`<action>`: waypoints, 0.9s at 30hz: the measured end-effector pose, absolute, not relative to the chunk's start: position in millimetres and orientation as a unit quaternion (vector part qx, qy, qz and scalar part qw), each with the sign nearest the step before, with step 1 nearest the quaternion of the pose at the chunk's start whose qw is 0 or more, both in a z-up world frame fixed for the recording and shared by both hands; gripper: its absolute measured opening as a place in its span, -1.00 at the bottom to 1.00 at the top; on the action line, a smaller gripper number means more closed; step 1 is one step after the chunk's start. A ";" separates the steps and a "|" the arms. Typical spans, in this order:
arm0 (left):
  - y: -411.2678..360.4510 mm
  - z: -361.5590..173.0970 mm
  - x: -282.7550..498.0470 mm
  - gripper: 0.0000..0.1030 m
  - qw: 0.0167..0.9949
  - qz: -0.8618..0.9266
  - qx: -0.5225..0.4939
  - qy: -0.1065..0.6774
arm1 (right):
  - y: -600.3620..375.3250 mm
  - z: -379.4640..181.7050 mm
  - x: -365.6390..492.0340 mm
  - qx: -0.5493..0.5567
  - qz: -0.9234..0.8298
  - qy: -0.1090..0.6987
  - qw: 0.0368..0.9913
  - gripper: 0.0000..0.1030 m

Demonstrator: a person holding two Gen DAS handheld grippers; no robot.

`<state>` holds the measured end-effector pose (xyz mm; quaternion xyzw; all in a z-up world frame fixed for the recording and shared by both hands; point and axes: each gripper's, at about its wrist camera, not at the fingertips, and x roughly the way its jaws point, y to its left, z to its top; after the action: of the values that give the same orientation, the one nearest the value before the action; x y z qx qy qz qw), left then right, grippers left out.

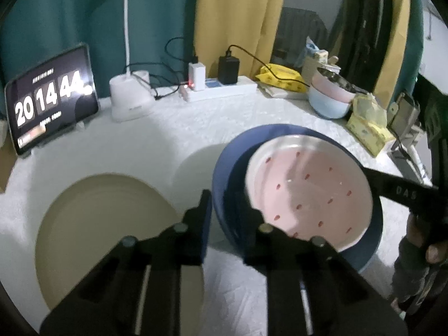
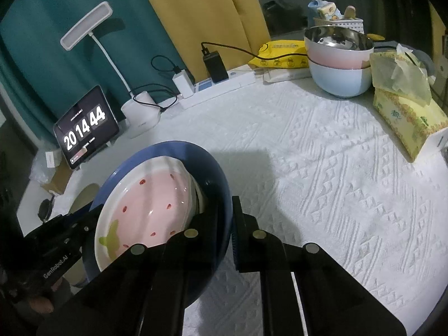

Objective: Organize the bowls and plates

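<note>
Lower centre of the left wrist view: left tool (image 1: 228, 218) clamped on the near rim of the blue plate (image 1: 224, 173), one finger outside the wall, the other inside. Lower centre of the right wrist view: right tool (image 2: 224, 224) clamped on the opposite rim of the same blue plate (image 2: 179, 151), again with one finger either side of the wall. Gripped from two sides, probably because the stack is too heavy and too wide for one pinch. Nested inside, a pink strawberry-patterned plate (image 1: 305, 193), slid toward one side of the blue one; the whole stack looks tilted in the right view, apparently raised off the white table (image 2: 322, 173) rather than resting flat, though contact underneath cannot be told. Lower left of the left view, a beige plate (image 1: 106, 224) lying flat alone, likely next for stacking. Upper right of the right view, stacked bowls (image 2: 338, 64), pink on pale blue with a steel liner on top, parked at the table's back edge beside the tissue pack (image 2: 406, 112), out of the working space.
</note>
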<state>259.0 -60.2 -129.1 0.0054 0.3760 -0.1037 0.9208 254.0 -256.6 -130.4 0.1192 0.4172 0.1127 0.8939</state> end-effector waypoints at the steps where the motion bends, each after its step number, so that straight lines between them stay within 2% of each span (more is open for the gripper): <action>1: -60.7 -128.8 258.6 -0.72 0.921 -0.102 0.008 0.375 | -256.9 -130.5 254.0 0.121 0.112 0.417 0.894 -0.79; 27: -58.6 -114.9 244.7 -0.72 0.925 -0.113 0.006 0.362 | -249.4 -116.3 232.6 0.110 0.081 0.406 0.903 -0.83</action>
<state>244.7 -58.6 -114.9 0.0059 0.3624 -0.1133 0.9251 232.6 -249.4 -116.3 0.1101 0.4065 0.0808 0.9034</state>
